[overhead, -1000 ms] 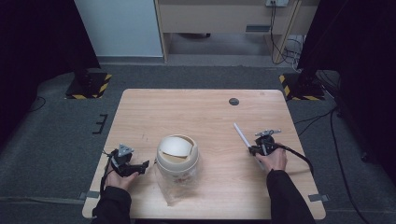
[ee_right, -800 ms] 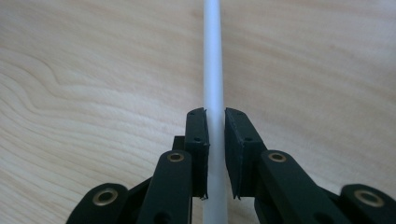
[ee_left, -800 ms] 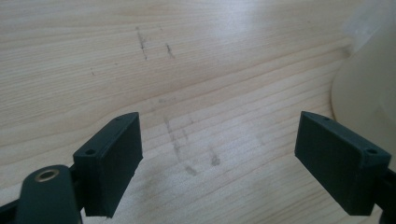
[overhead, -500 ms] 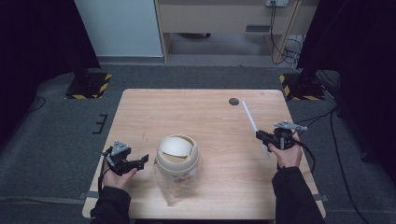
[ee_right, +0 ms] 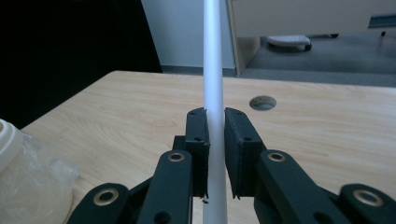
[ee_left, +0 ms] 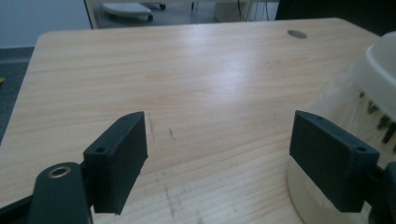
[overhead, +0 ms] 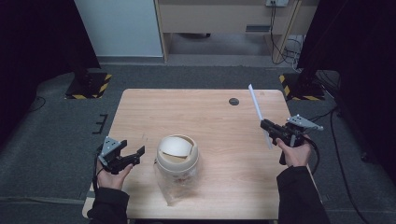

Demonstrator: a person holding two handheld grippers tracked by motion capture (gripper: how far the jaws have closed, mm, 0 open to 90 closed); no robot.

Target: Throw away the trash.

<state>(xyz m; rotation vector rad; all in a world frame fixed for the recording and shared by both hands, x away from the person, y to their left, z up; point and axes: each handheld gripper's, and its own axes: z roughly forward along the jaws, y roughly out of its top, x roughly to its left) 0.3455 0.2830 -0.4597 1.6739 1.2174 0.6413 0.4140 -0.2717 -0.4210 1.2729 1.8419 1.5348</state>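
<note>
Right gripper [overhead: 266, 124] pinches a white tube [overhead: 258, 114]: in the right gripper view its jaws are pressed against both sides of the tube [ee_right: 214, 93], which runs up between them and past the top edge. From the high view the tube slants up and away from the gripper, over the table's [overhead: 205, 112] right edge, well right of the jar [overhead: 177, 155]. Person's right hand [overhead: 293, 151] grips the handle, a cable trailing off to the right.

Left gripper [overhead: 133, 155] sits just left of the jar, above the table's near left corner, held in the left hand [overhead: 112, 173]. Jaws spread wide; left gripper view shows bare wood between them and nothing held. The right-side jaw in that view is close against the jar [ee_left: 369, 93]; touching or not, cannot tell.

Jar: cream lid with a domed flap, clear wrinkled plastic around the body, standing near the table's front middle. Dark contents show through the plastic, too blurred to identify.

A round dark hole [overhead: 234, 101] lies in the tabletop, beyond the jar and to its right.
</note>
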